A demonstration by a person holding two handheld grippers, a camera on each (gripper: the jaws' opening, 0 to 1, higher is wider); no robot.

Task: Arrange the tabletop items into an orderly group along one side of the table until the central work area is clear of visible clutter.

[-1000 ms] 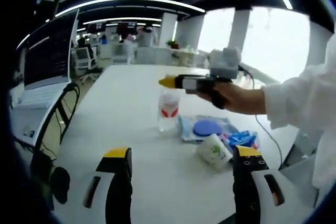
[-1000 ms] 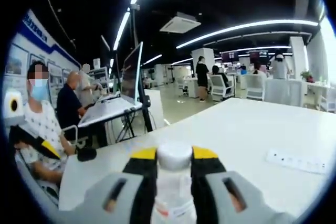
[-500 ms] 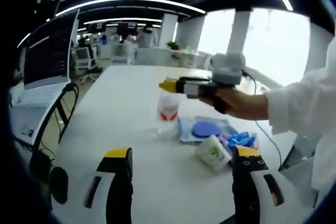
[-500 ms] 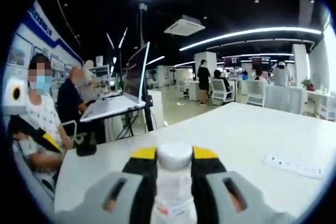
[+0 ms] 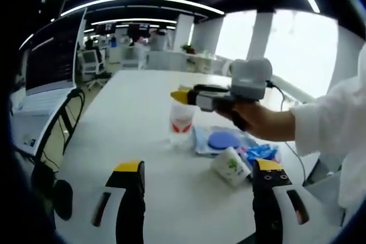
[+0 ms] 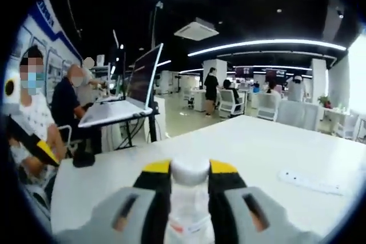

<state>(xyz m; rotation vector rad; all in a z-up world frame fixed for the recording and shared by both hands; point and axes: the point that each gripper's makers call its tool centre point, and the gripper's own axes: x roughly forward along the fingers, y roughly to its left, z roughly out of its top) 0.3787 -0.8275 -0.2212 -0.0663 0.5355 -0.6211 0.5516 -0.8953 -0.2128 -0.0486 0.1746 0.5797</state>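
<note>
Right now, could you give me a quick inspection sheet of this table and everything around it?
Surface: white table, mostly bare.
Job's things: clear bottle with white cap, upright; white tub lying tilted; blue lid on a plastic bag; blue wrapper beside it.
Clutter: power strip on the table.
Grippers: right gripper shut on the bottle's neck; left gripper open, holding nothing.
Cables: cable trailing from the right gripper.
Surroundings: open office, monitor on a stand, seated people, ceiling lights.
</note>
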